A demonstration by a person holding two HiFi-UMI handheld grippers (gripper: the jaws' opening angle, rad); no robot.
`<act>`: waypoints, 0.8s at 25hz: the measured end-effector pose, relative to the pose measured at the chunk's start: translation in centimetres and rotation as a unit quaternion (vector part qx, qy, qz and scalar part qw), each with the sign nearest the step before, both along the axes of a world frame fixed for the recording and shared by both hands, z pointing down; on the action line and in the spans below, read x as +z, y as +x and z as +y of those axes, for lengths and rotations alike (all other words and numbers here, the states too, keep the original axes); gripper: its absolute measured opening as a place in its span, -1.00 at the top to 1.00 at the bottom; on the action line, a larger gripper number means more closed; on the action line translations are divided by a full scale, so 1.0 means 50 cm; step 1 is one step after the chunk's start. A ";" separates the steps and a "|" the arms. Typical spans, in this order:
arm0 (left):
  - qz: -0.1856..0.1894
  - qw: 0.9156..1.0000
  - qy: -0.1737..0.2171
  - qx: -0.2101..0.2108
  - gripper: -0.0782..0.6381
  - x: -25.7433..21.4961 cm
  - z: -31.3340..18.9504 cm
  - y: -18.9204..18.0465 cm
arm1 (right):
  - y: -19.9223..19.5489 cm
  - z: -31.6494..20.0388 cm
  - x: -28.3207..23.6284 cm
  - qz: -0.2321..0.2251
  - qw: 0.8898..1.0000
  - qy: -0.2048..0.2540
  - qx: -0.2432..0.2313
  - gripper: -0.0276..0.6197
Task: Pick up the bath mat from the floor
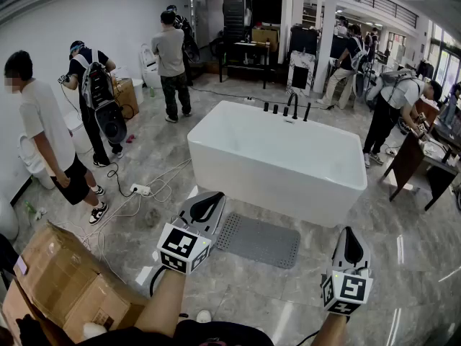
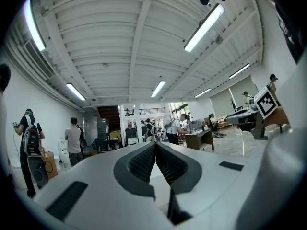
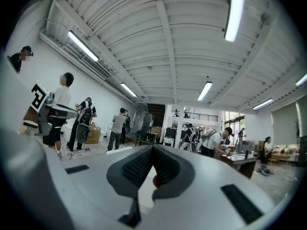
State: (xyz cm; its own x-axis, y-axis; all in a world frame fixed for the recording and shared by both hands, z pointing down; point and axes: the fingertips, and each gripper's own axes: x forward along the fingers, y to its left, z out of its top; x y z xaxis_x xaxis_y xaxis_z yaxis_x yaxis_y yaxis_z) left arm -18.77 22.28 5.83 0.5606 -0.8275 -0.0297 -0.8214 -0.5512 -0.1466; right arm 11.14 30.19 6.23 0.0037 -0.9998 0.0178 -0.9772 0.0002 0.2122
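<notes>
A grey perforated bath mat (image 1: 259,240) lies flat on the marble floor in front of the white bathtub (image 1: 277,161) in the head view. My left gripper (image 1: 208,205) hovers just left of the mat's left end, jaws shut and empty. My right gripper (image 1: 352,244) hangs to the right of the mat, also shut with nothing in it. Both gripper views point up across the room, so the mat is hidden there; the left gripper (image 2: 155,146) and right gripper (image 3: 153,150) show their pads pressed together.
A cardboard box (image 1: 68,283) sits at the lower left. Cables and a power strip (image 1: 140,189) trail on the floor left of the tub. Several people stand around the room, one close at the left (image 1: 47,139). A dark table (image 1: 418,157) stands at the right.
</notes>
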 end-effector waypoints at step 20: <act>0.011 1.000 -0.007 -0.006 0.76 0.025 -0.023 -0.066 | -0.067 -0.025 -0.012 0.004 1.000 0.018 -0.008 0.85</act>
